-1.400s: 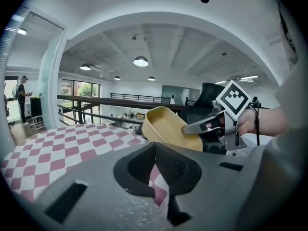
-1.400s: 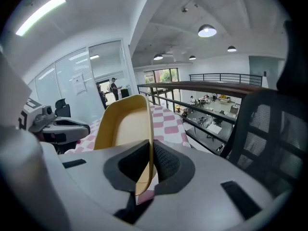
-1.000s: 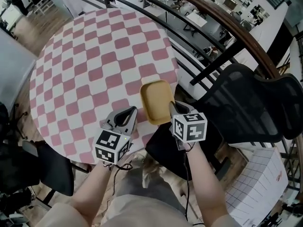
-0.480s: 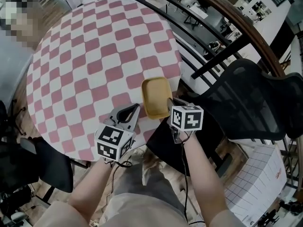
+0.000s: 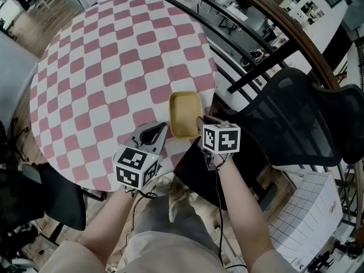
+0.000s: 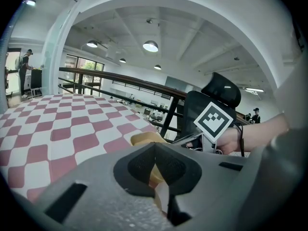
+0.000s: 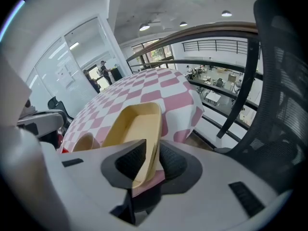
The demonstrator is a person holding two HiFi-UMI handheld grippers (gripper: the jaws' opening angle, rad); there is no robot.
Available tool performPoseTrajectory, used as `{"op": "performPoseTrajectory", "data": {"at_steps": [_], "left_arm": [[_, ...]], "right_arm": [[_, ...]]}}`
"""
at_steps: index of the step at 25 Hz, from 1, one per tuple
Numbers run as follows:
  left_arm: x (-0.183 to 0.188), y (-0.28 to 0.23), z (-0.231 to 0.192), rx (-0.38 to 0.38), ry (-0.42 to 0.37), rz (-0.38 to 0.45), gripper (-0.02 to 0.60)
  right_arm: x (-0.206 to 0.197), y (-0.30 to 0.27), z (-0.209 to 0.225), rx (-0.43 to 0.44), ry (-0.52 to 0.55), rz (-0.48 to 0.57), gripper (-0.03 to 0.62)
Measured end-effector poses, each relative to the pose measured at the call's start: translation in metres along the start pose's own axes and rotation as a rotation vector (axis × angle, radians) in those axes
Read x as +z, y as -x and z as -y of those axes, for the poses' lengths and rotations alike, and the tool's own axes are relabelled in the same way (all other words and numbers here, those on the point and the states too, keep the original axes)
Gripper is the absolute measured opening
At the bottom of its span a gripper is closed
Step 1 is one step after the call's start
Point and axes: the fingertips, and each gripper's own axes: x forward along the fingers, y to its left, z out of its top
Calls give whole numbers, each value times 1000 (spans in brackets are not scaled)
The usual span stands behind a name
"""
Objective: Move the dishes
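Note:
A yellow rectangular tray (image 5: 183,111) lies on the pink-and-white checked table (image 5: 114,61), near its edge closest to me. My right gripper (image 5: 200,123) is at the tray's near right corner. In the right gripper view the tray (image 7: 130,124) has its rim between the right gripper's (image 7: 147,165) jaws, which have just been opening and no longer press on it. My left gripper (image 5: 153,136) hovers just left of the tray. It (image 6: 155,170) is shut on the rim of a small tan dish (image 7: 83,143), mostly hidden under it.
A black mesh chair (image 5: 296,124) stands right of the table, close behind my right hand. A dark railing (image 5: 267,33) curves behind it. Another black chair (image 5: 62,203) sits at the lower left, below the table's edge.
Both grippers have come down a little towards the table. The yellow tray has sunk with the right gripper and now lies flat by the edge.

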Motion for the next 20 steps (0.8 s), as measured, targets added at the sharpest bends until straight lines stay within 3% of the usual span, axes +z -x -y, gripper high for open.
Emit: {"op": "performPoseTrajectory", "data": {"at_steps": [2,10,20], "left_arm": [[2,3,2,2,3,7,14],[29,29,26,-22,-39,59,12],[85,71,81,-83,-152,163,13]], "right_arm": [[2,5,-1,4,6,8,109],[29,59,-9,-51,91,118,109],[68,186,-47,-55,175,381,50]]}}
